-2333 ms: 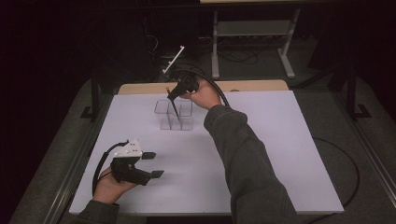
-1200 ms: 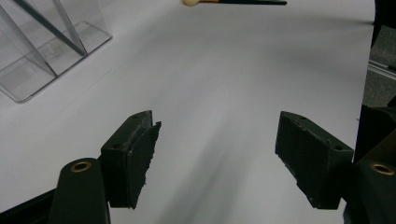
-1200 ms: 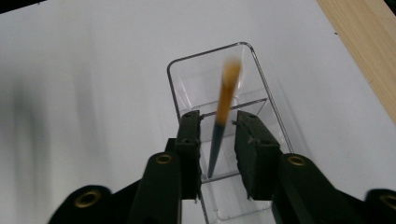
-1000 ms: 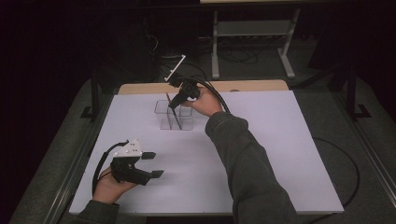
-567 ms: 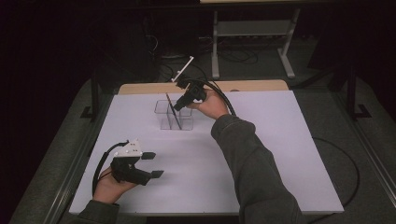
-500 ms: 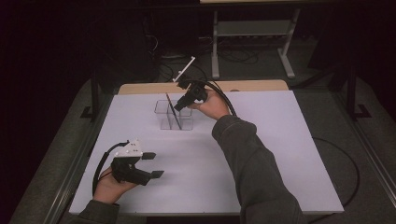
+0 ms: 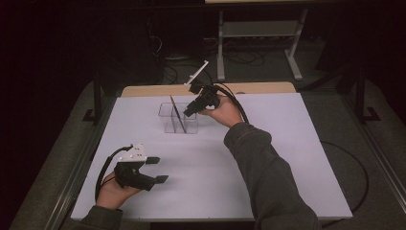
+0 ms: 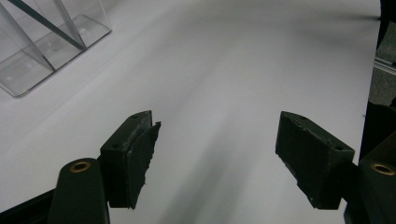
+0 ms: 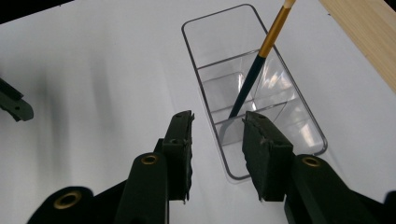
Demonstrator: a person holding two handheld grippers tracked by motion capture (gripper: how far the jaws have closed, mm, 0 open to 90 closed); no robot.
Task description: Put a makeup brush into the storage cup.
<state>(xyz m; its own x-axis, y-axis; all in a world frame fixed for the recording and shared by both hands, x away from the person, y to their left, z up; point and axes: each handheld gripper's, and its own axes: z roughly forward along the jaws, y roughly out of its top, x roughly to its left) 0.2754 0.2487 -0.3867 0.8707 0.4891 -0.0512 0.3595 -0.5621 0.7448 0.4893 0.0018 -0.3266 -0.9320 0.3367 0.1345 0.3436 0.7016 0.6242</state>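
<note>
A clear divided box (image 7: 190, 127) stands on the white table sheet, back centre. A thin dark stick with a gold upper section (image 7: 176, 113) leans in its middle compartment. My right gripper (image 7: 188, 111) hovers just right of the box, open, with nothing between its pads. In the right gripper view its jaws (image 9: 217, 135) frame the near end of the box (image 9: 299, 100), and the stick (image 9: 254, 77) stands free beyond them. My left gripper (image 7: 158, 169) rests at the front left, open and empty (image 8: 217, 154). From there the box (image 8: 28, 70) sits far off.
A wooden strip (image 7: 143, 89) runs along the table's far edge behind the box. A metal stand (image 7: 258, 28) and cables lie on the dark floor beyond. The left gripper's jaw tip (image 9: 14, 105) shows at the left edge of the right gripper view.
My right hand has drifted a little to the right, away from the stick, which stays leaning in the box. The left hand has not moved.
</note>
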